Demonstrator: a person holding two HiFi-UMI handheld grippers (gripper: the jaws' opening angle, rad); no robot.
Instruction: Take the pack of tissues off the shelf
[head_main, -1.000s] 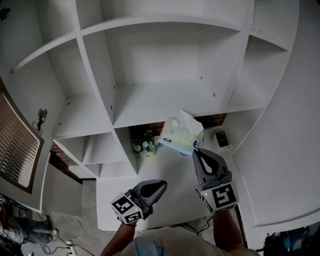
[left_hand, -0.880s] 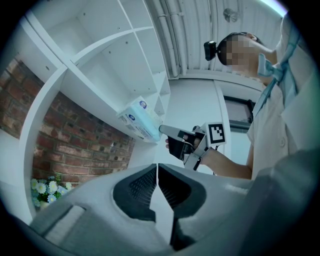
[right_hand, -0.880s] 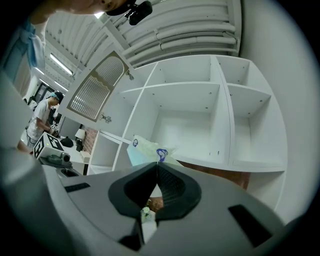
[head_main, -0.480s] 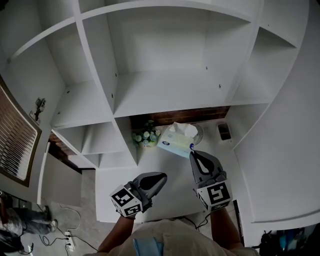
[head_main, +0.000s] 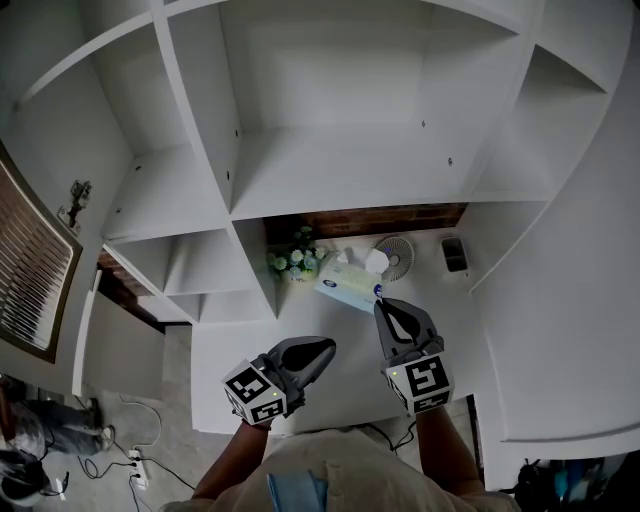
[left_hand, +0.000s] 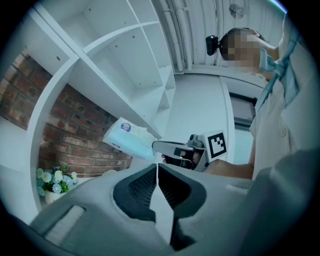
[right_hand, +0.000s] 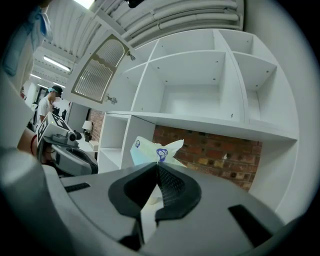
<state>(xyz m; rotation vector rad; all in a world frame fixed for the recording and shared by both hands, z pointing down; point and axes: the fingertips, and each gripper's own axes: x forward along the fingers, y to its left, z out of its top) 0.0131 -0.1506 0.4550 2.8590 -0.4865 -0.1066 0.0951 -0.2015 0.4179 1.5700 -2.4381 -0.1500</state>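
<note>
Pinching one end of the pale-blue soft plastic pack of tissues (head_main: 348, 285), your right gripper (head_main: 380, 300) is clenched on it. You hold it clear of the white shelf unit (head_main: 330, 190), above the white counter (head_main: 232, 345), near the small flower pot (head_main: 295, 263). Your left gripper (head_main: 326, 346) is closed tight and empty.

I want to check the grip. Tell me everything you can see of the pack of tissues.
The pack of tissues is a pale block in soft wrap, with round blue logos and white tissue poking from its top. It is off the shelf, tilted in the air in front of the brick wall. The right tongs are shut on one end of it, and nothing else touches it.
</note>
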